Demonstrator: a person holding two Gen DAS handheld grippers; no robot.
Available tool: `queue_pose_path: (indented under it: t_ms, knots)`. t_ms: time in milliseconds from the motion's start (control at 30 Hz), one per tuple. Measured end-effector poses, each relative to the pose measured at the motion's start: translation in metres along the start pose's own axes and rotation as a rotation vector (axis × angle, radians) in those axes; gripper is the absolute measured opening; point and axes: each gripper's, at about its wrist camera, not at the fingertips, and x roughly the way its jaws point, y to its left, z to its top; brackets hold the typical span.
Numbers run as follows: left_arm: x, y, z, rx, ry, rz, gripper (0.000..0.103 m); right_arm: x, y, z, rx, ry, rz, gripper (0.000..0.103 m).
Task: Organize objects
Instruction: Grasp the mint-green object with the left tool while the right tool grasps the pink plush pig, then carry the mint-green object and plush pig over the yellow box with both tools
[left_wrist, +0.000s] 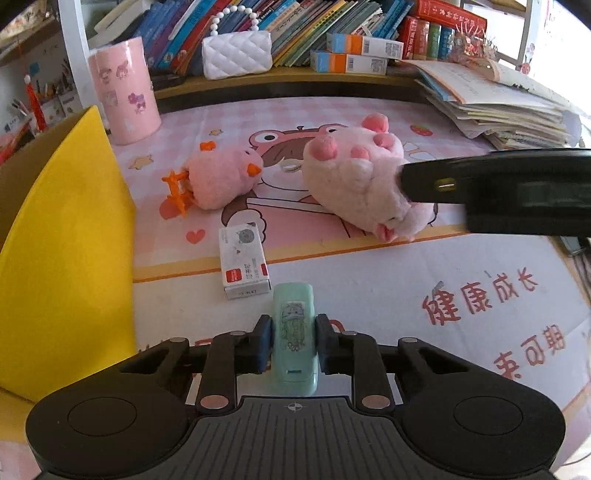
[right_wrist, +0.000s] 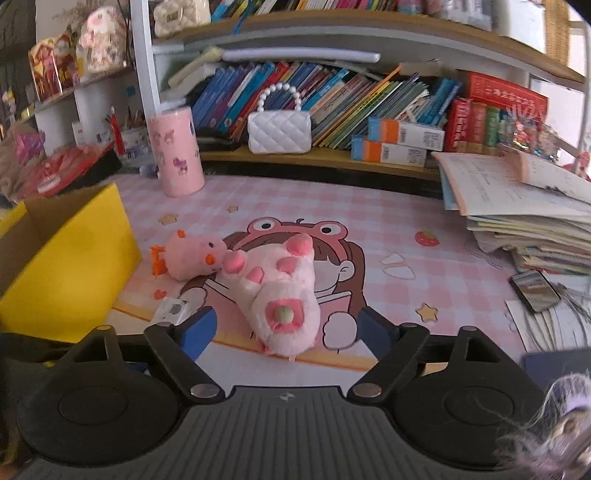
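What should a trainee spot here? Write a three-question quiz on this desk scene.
1. True or false: the left gripper is shut on the mint-green case.
2. Which thing lies between the open jaws of the right gripper, not pressed by them? A) the large pink plush B) the white quilted purse C) the pink canister
3. Fill in: the open box at the desk's left edge is ____ in colour.

Key: 1 true; 2 A; 3 yellow.
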Motion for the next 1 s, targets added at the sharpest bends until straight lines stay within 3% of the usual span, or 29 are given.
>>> queue_pose_path:
  t_ms: [333, 433, 500, 533, 700, 900, 1000]
  knots:
    - [-0.054, 0.016, 0.000, -0.097, -0.072, -0.060, 0.023, 0.076, 0.016, 0.014, -0.119, 0.081, -0.012, 0.085]
    - [-0.068, 0.018, -0.006, -0.095, -0.104, -0.044, 0.023, 0.090, 0.019, 0.015, -0.134, 0.097, -0.016, 0.079]
    - [-0.074, 0.019, -0.010, -0.080, -0.119, -0.039, 0.023, 0.094, 0.022, 0.015, -0.147, 0.103, -0.023, 0.065]
    - [-0.077, 0.019, -0.011, -0.075, -0.123, -0.039, 0.023, 0.094, 0.024, 0.014, -0.150, 0.102, -0.029, 0.063]
    - [-0.086, 0.025, -0.016, -0.090, -0.147, -0.048, 0.023, 0.081, 0.024, 0.011, -0.108, 0.097, -0.042, 0.055]
    - [-0.094, 0.029, -0.025, -0.096, -0.161, -0.075, 0.023, 0.023, 0.013, -0.006, 0.158, 0.130, -0.041, 0.055]
    - [-0.101, 0.033, -0.030, -0.106, -0.176, -0.094, 0.023, -0.007, 0.019, -0.016, 0.193, 0.133, -0.048, 0.055]
